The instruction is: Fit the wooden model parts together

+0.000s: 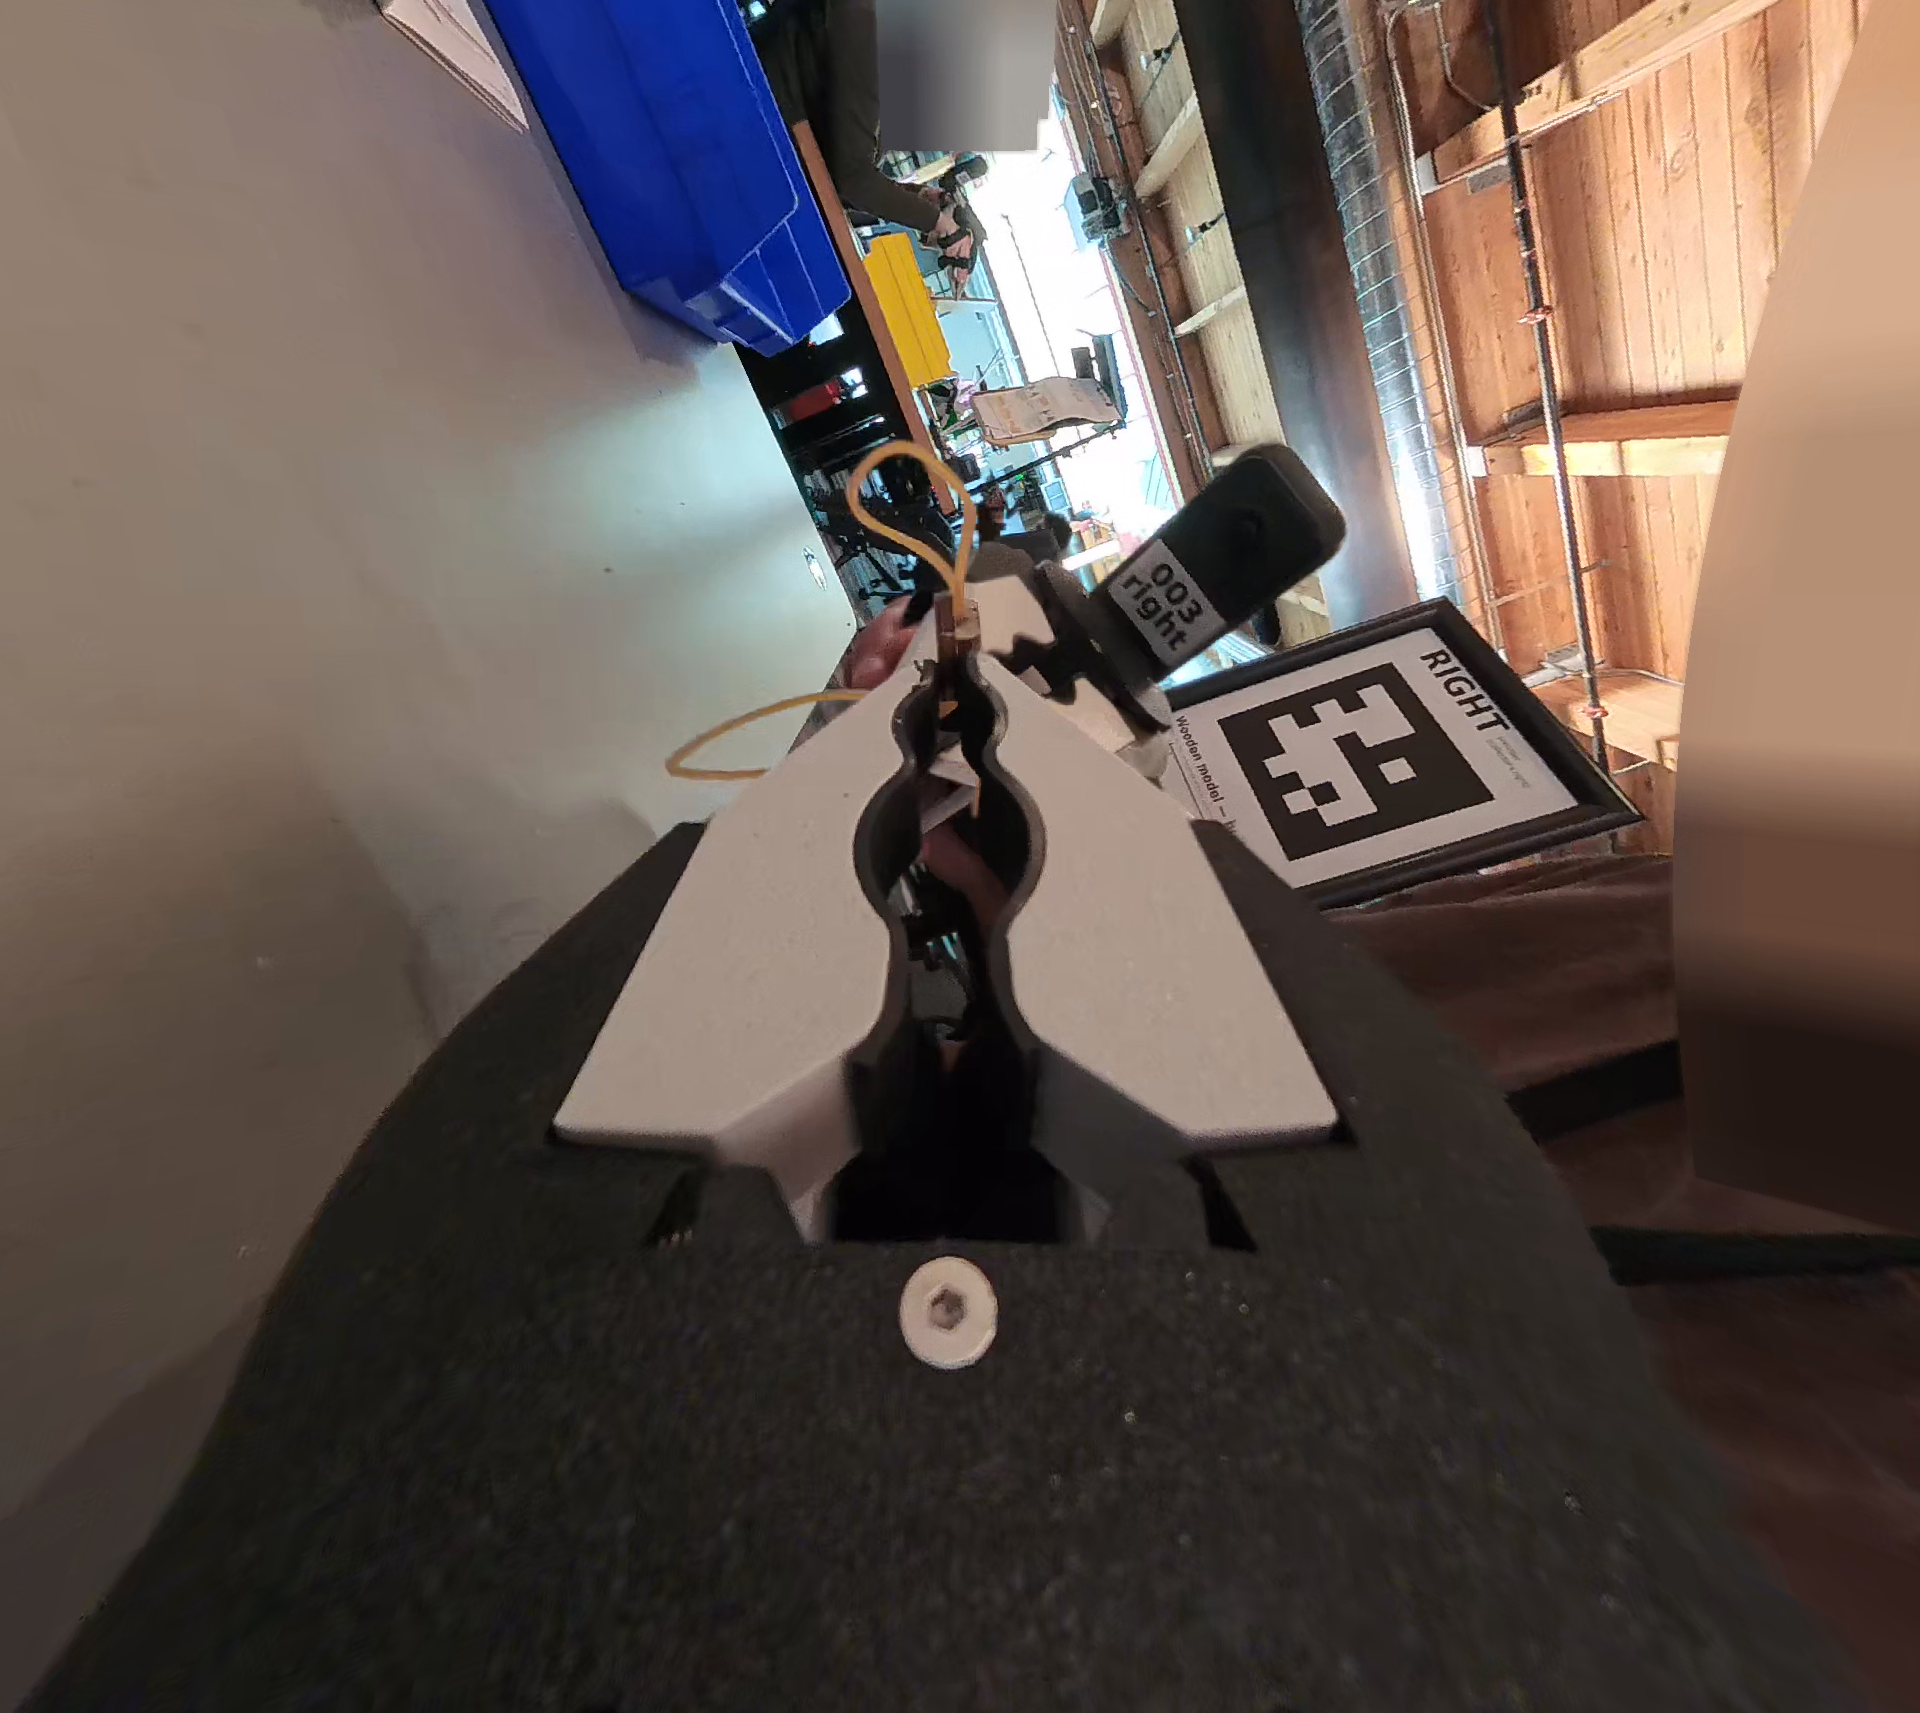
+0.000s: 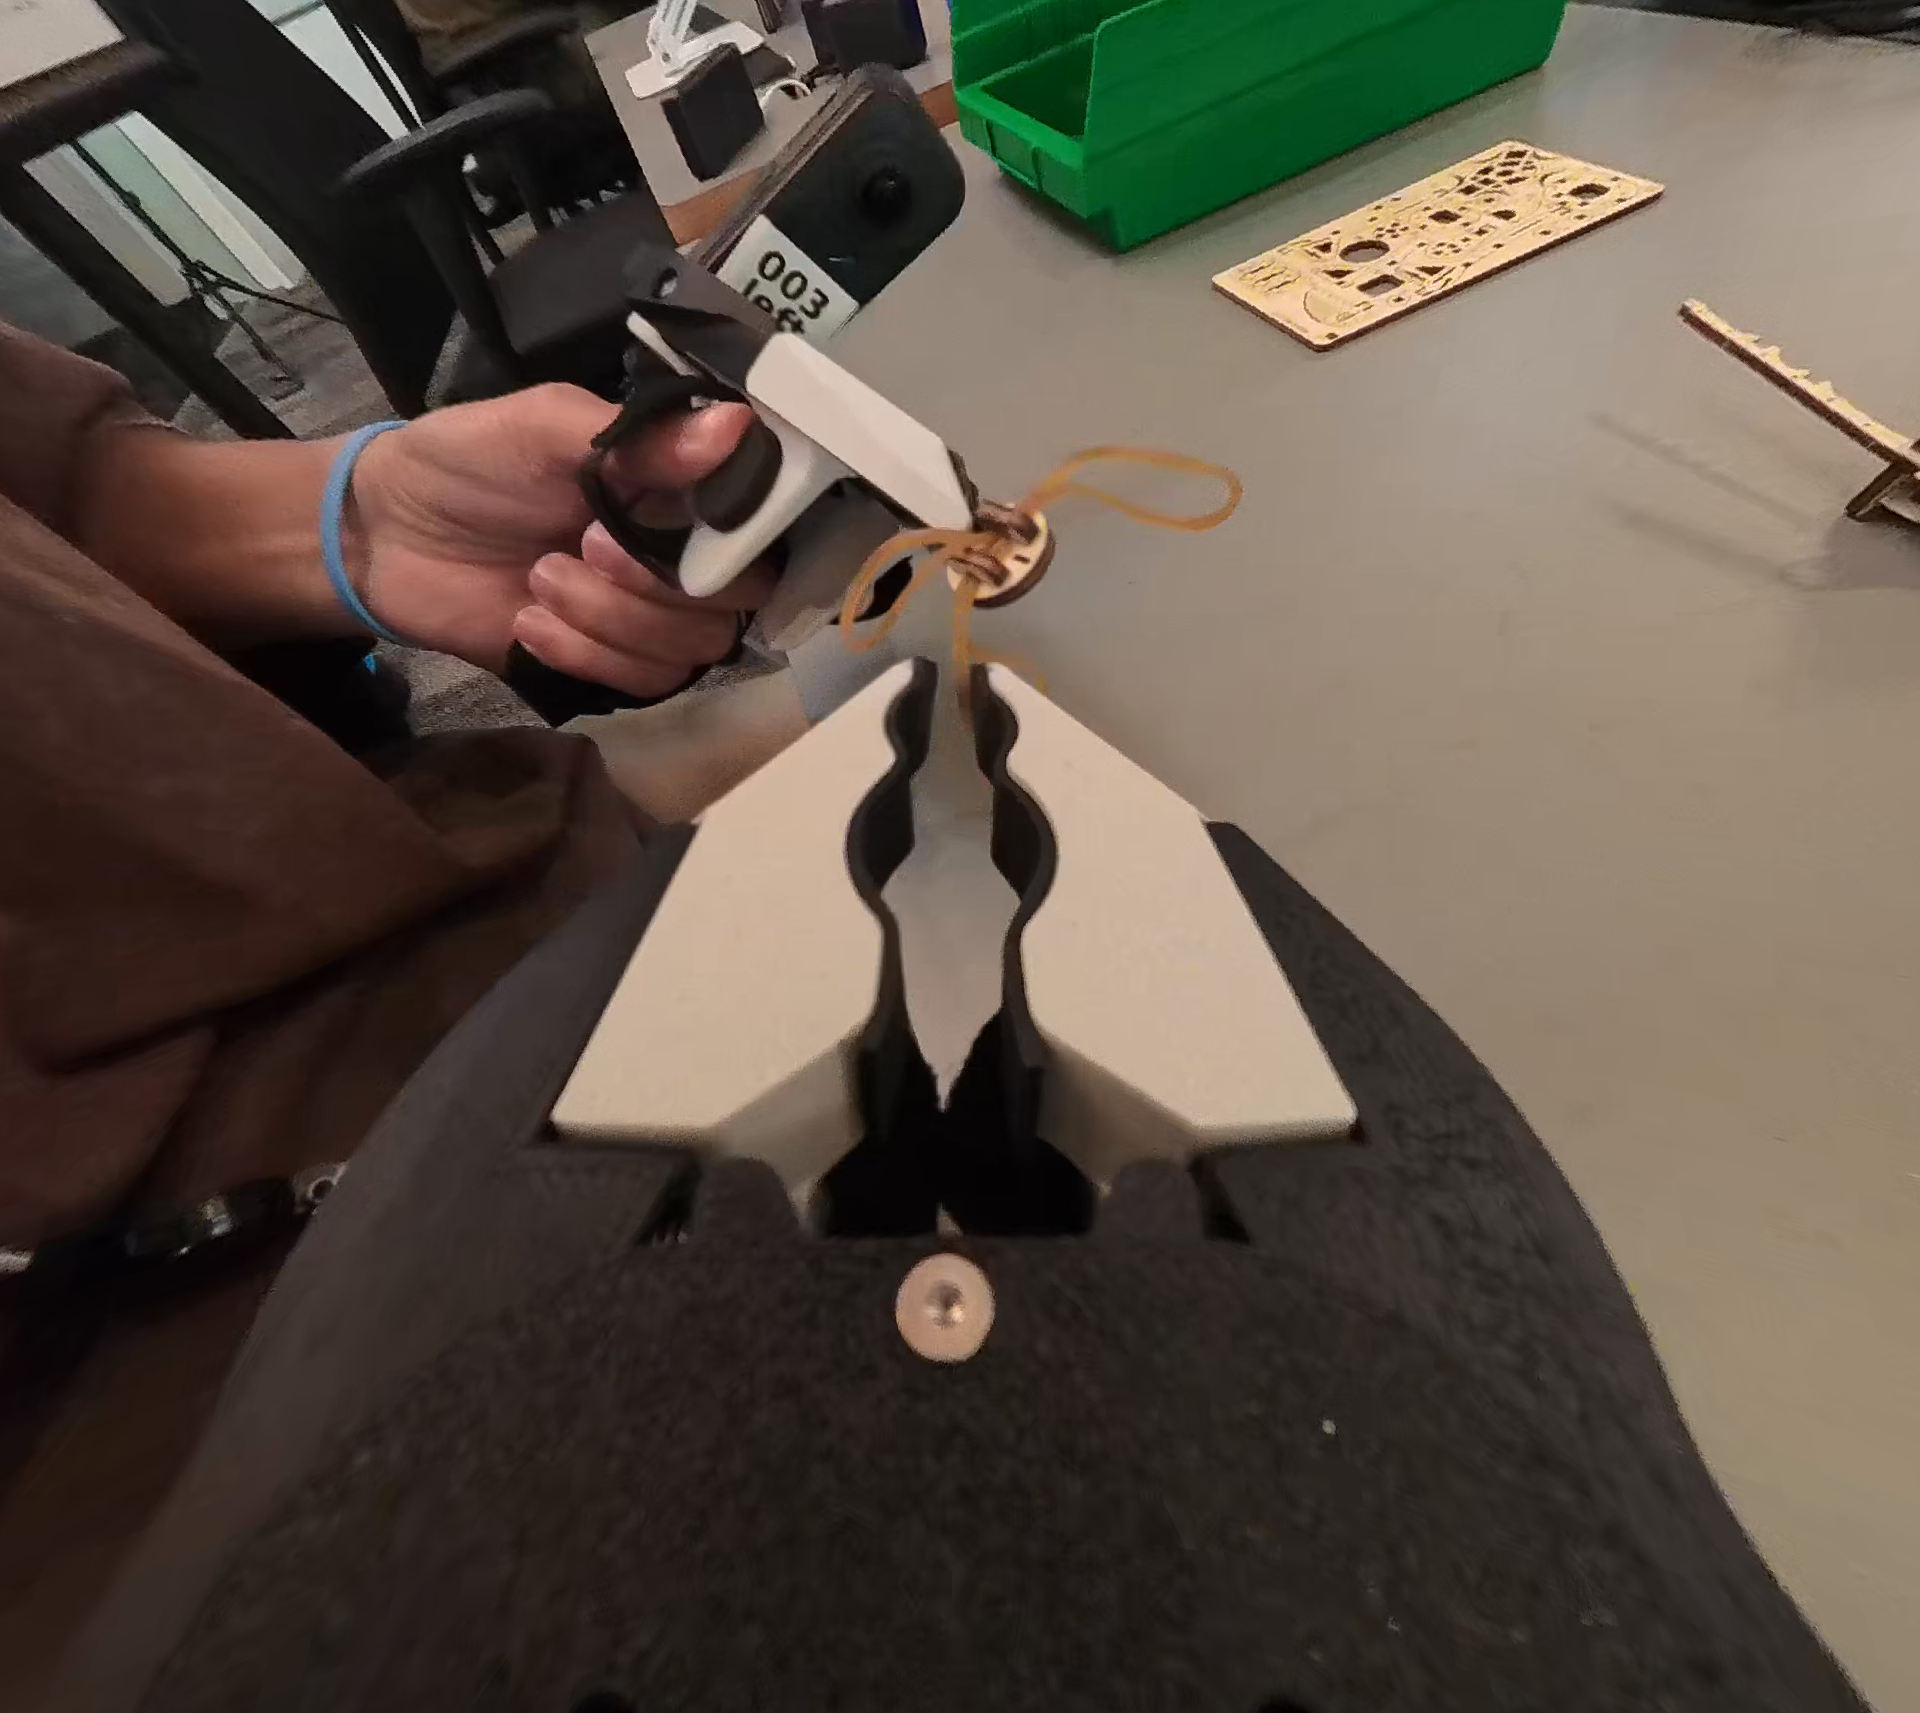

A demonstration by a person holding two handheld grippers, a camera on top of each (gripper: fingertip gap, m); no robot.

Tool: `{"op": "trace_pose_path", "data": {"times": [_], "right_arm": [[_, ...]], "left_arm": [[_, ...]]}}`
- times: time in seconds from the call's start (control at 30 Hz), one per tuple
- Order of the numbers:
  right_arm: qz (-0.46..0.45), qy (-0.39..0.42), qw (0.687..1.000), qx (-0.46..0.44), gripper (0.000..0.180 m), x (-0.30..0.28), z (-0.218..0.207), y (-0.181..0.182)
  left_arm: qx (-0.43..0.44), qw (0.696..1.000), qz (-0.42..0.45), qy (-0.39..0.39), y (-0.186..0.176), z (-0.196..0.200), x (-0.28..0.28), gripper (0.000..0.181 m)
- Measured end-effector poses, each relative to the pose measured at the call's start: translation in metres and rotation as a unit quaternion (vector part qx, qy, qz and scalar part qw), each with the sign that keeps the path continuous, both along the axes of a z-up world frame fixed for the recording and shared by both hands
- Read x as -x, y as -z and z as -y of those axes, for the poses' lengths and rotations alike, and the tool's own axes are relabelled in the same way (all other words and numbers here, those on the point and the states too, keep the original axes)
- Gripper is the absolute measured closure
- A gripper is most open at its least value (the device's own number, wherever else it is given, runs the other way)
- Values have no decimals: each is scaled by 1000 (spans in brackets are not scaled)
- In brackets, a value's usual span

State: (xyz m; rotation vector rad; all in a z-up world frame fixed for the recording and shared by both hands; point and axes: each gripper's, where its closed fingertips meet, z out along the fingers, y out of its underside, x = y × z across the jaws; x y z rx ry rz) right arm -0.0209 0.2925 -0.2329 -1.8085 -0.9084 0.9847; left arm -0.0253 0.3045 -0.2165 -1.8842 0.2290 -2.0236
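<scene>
The left gripper (image 2: 982,520) has its fingers clamped on a small round wooden disc (image 2: 1006,560) wound with a tan rubber band (image 2: 1143,489), held above the grey tabletop (image 2: 1455,728). The right gripper (image 2: 951,676) has its fingers narrowly parted around a strand of the band; whether they pinch it cannot be told.

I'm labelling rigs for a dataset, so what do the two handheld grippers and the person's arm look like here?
Both grippers are alike: the right gripper and left gripper each have pale grey wedge-shaped fingers lined with wavy black pads, set in a rough black body with a pale screw. The left one carries a black camera with a white sticker. The hand wears a blue wristband and a brown sleeve.
</scene>
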Motion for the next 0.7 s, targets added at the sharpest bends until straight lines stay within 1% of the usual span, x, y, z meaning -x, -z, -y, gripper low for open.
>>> {"op": "trace_pose_path", "data": {"times": [0.03, 0.1, 0.23, 0.3, 0.37, 0.4, 0.53, 0.6, 0.7], "right_arm": [[0, 5, 1000, -2, 179, 0, 0, -2], [-7, 10, 1000, 8, 179, 0, 0, -3], [-44, 7, 996, 80, 179, 2, 2, -4], [-55, -1, 994, 99, 179, 3, 4, -4], [-45, -7, 994, 99, 179, 3, 5, 1], [-48, -15, 995, 90, 177, 2, 6, -1], [-56, -10, 998, 32, 145, -7, -2, -8], [-42, 6, 999, 4, 140, -15, -10, -8], [-21, 30, 999, -15, 140, -26, -20, -3]], "left_arm": [[-4, 1000, -4, 3, 1, 2, -1, 180], [-13, 1000, -19, 2, 3, 2, -2, 181], [-34, 999, -35, 7, 3, 5, -4, 180], [-34, 999, -29, 7, 1, 5, -4, 180], [-22, 1000, -8, 10, -3, 5, -4, 180], [-13, 1000, 4, 9, -4, 4, -3, 180], [27, 996, 77, 23, -18, 1, 3, 180], [26, 996, 81, 30, -20, 2, 4, 179], [8, 997, 72, 28, -22, 5, 6, 179]]}}
